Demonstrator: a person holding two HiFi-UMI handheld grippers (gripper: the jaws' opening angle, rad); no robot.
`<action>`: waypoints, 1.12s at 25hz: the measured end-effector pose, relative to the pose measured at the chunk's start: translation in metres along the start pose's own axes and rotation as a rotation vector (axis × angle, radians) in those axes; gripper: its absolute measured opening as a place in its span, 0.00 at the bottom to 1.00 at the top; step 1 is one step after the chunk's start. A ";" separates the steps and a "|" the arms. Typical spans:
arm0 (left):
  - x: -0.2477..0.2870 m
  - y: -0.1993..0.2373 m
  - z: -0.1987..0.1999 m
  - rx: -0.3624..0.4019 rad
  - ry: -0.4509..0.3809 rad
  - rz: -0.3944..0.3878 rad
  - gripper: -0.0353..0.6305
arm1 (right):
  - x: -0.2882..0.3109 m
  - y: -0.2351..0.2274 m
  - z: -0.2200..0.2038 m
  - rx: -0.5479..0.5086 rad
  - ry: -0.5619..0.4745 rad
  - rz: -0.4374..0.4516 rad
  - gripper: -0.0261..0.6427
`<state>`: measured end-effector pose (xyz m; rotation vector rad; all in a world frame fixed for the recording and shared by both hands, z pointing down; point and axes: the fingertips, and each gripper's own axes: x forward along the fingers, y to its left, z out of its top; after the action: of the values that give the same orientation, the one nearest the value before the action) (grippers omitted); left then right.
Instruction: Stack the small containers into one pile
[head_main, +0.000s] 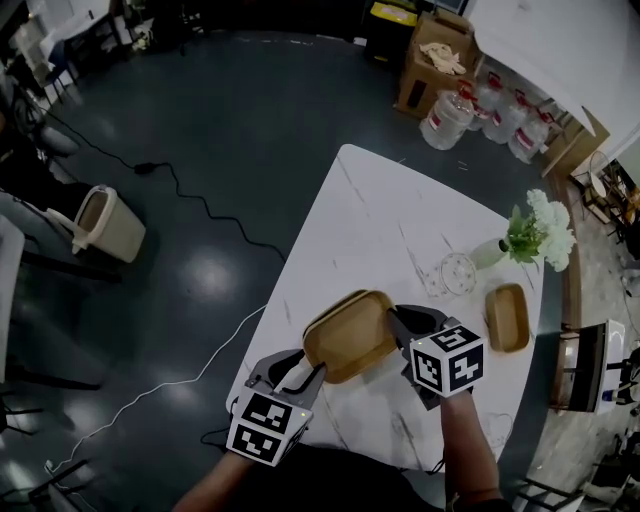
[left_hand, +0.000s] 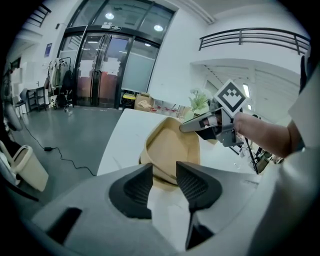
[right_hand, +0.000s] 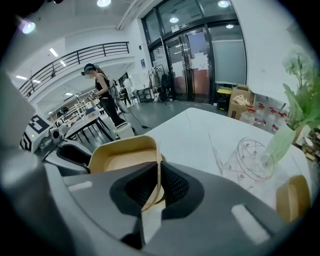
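A tan, rounded-square container (head_main: 348, 338) is tilted near the table's front edge, and a second tan rim shows just under it (left_hand: 146, 161). My right gripper (head_main: 398, 322) is shut on its right wall, and the thin rim stands between the pads (right_hand: 157, 175). My left gripper (head_main: 300, 373) is open at the container's near-left corner. Its fingertips (left_hand: 164, 172) flank the near edge without pressing on it. The right gripper (left_hand: 200, 125) also shows there on the far rim. Another small tan container (head_main: 507, 317) lies alone to the right.
A white marble-look table (head_main: 370, 210) bears a vase of white flowers (head_main: 535, 235) and a clear patterned glass dish (head_main: 457, 272) at its far right. On the dark floor are a beige bin (head_main: 105, 222), cables, boxes and water bottles (head_main: 450, 115). A person stands in the distance (right_hand: 102, 97).
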<state>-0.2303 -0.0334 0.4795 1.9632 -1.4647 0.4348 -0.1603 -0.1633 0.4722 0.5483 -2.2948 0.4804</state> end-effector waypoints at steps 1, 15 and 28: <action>0.001 0.000 -0.001 -0.002 0.006 -0.003 0.28 | 0.002 -0.001 -0.002 0.002 0.011 0.005 0.06; 0.014 0.003 -0.009 -0.016 0.051 -0.008 0.28 | 0.016 -0.012 -0.014 -0.014 0.048 -0.015 0.07; 0.000 0.015 0.007 0.009 -0.030 0.073 0.28 | -0.001 -0.009 -0.009 0.039 -0.067 -0.054 0.15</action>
<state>-0.2454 -0.0412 0.4788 1.9352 -1.5598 0.4460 -0.1503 -0.1665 0.4789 0.6535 -2.3317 0.4879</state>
